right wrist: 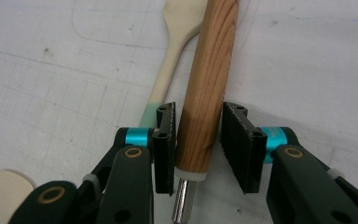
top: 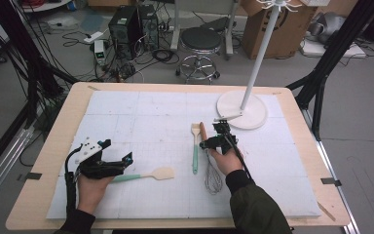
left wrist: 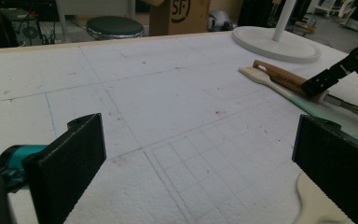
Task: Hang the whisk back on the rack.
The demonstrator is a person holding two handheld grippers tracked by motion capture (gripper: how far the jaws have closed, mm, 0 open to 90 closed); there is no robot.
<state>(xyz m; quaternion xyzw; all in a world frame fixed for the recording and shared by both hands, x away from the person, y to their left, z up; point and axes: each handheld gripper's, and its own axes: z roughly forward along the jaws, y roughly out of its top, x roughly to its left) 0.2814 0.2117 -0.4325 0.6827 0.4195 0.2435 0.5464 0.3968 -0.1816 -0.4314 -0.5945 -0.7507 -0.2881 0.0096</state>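
Observation:
A whisk lies on the white foam board (top: 141, 117), wooden handle (top: 203, 130) pointing away and wire head (top: 213, 180) toward the person. My right gripper (top: 214, 137) reaches down over that handle. In the right gripper view the jaws (right wrist: 198, 144) straddle the wooden handle (right wrist: 209, 84) near its metal collar, with a thin gap still showing at one pad, so it is open. A spatula (top: 195, 146) with a teal handle lies just left of the whisk. My left gripper (top: 117, 152) rests at front left, jaws wide open (left wrist: 200, 163), over a second teal-handled spatula (top: 146, 175).
A white stand with a round base (top: 241, 109) and a tall pole occupies the board's far right. Beyond the far edge of the table are a black stool (top: 200, 41), computer cases and cables. A black tripod leg (top: 321, 83) stands off the right side.

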